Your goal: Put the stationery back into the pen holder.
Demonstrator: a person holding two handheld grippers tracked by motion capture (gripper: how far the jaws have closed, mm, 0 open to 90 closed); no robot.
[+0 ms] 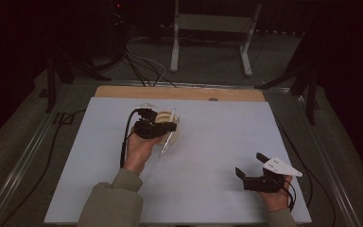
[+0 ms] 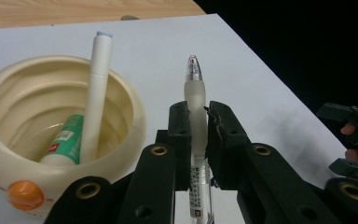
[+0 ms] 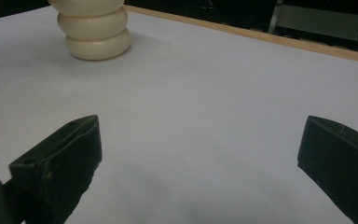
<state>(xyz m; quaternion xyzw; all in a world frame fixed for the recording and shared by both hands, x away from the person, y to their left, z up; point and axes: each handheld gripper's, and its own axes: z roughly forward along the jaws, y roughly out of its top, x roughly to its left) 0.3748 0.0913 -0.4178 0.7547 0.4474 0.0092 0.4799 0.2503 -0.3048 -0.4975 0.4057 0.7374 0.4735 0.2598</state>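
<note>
A clear pen point(image 2: 197, 121) is pinched between the jaws of the left gripper point(image 2: 198, 135), just beside a cream cup point(image 2: 121, 116). The pen is frosted white, and its tip is pointed up and away. The right gripper point(image 3: 200, 154) is spread wide over the white table point(image 3: 205, 79).

A round cream cup point(image 2: 51, 140) with bumpy ring sides stands upright on the white table point(image 1: 208, 142). It has an orange dot low on its front. Inside it a white marker point(image 2: 95, 93) leans against the rim, its blue-tipped end poking up above the cup. A small tube with a green label point(image 2: 67, 142) lies low in the cup beside the marker. Just beside the cup, a frosted pen point(image 2: 196, 116) with a clear tip points up, squeezed between two black jaws.
</note>
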